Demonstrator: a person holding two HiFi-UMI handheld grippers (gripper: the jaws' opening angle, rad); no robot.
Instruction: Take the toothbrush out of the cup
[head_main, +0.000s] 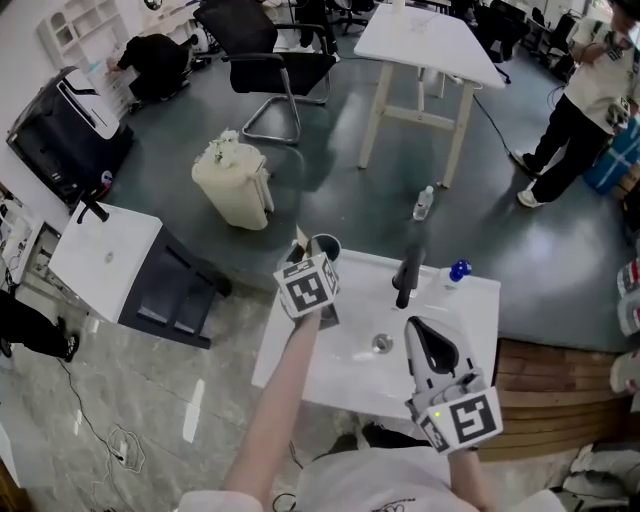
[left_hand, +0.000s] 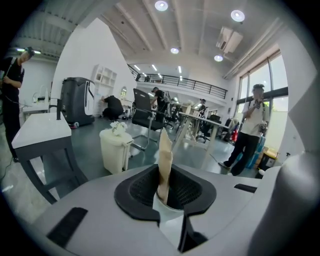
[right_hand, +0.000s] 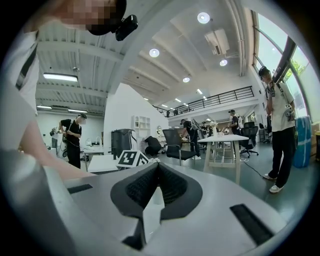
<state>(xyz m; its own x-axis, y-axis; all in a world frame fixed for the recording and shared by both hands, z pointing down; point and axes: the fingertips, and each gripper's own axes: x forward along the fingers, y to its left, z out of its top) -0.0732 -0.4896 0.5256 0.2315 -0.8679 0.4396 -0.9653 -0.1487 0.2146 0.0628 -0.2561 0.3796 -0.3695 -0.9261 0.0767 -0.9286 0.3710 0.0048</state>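
Note:
A tan toothbrush (left_hand: 164, 150) stands upright between the pads of my left gripper (left_hand: 167, 192), which is shut on its lower part. In the head view the left gripper (head_main: 320, 263) reaches over the dark-mouthed cup (head_main: 325, 246) at the far left corner of the white sink (head_main: 340, 365). The toothbrush tip (head_main: 300, 240) sticks up beside the cup's rim. My right gripper (head_main: 428, 342) hovers above the sink's right side, near the black faucet (head_main: 405, 278). In its own view the right gripper (right_hand: 157, 172) has its pads together with nothing in them.
A blue-capped bottle (head_main: 459, 270) sits at the sink's far right corner. On the floor beyond are a cream bin (head_main: 235, 182), a water bottle (head_main: 424, 203), a black chair (head_main: 265, 50) and a white table (head_main: 420, 40). A person (head_main: 575, 100) stands far right.

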